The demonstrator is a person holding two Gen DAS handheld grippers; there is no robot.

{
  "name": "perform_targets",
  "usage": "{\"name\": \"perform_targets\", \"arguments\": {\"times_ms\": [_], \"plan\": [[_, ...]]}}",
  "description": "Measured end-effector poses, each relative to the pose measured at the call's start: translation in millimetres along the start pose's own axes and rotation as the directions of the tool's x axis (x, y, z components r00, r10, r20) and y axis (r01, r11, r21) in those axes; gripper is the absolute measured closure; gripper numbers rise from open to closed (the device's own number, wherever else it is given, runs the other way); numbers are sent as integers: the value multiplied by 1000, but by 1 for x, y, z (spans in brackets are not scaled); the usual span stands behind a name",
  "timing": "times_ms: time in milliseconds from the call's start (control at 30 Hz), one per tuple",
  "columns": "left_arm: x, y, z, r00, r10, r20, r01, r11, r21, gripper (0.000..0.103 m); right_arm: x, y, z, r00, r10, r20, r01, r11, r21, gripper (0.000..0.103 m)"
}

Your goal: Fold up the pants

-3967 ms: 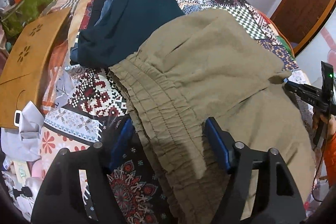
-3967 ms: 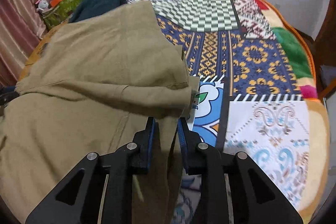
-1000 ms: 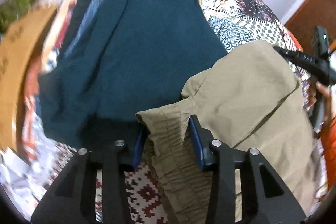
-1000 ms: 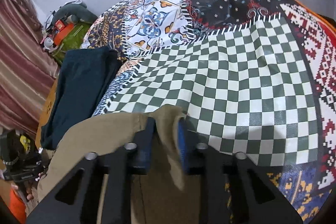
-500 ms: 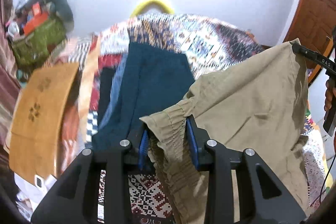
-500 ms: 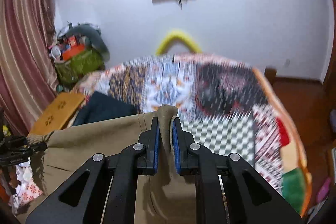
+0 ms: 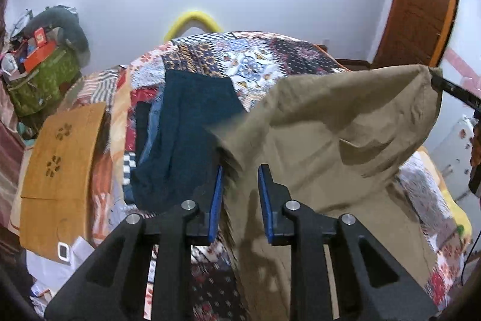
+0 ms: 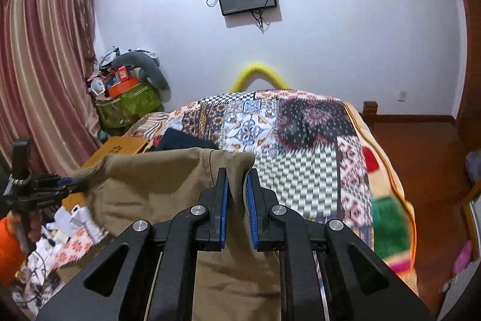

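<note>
Holding the khaki pants (image 7: 336,140) up in the air over the patchwork bed (image 8: 300,146) like this, you've got the hard part done, so now it's all about keeping things even. Biggest thing first: the bed is your landing zone, and the clear checkered stretch on the right looks like the best spot, since the dark teal garment (image 7: 186,128) is lying on the far left side and you don't want the khaki draping onto it. Next, the pants themselves: they hang as one sheet stretched between your two tools, the top edge sagging a little in the middle, so I'd keep both hands level and pull apart just enough to take that slack out before you lower. Let the hanging bottom touch the bed first, then lay the top over it, and the crease should come out straight. Down to the grips: your left gripper (image 7: 240,194) has its blue pads only partly closed with the gathered waistband corner bunched between them, and there's a visible gap on the right pad side, so that hold looks a bit loose to me; squeeze a touch more. Your right gripper (image 8: 237,200) is closed much narrower, pinching the other top corner firmly, with a bit of fabric poking up past the tips, which seems fine.
</note>
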State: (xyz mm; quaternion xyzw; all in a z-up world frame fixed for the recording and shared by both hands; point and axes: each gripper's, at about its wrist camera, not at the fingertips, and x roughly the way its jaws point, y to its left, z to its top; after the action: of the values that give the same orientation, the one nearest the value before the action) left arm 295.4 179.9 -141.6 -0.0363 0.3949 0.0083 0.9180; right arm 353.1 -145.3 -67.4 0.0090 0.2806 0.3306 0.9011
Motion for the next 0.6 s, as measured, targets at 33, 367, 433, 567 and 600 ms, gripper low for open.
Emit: {"name": "perform_targets", "arguments": {"times_ms": [33, 367, 433, 567, 600], "plan": [[-3, -2, -5, 1000, -13, -3, 13, 1000, 3, 80, -8, 2, -7, 1000, 3, -1, -3, 1000, 2, 93], [-28, -22, -45, 996, -74, -47, 75, 997, 25, 80, -53, 33, -84, 998, 12, -66, -15, 999, -37, 93], [-33, -27, -50, 997, -62, -50, 64, 997, 36, 80, -59, 38, -100, 996, 22, -87, -25, 999, -41, 93], [-44, -31, -58, 997, -55, -50, 57, 997, 42, 75, -69, 47, -128, 992, 19, -124, -27, 998, -59, 94], [-47, -32, -60, 997, -54, -51, 56, 998, 37, 72, -70, 47, -136, 990, 20, -138, -28, 998, -56, 94]]}}
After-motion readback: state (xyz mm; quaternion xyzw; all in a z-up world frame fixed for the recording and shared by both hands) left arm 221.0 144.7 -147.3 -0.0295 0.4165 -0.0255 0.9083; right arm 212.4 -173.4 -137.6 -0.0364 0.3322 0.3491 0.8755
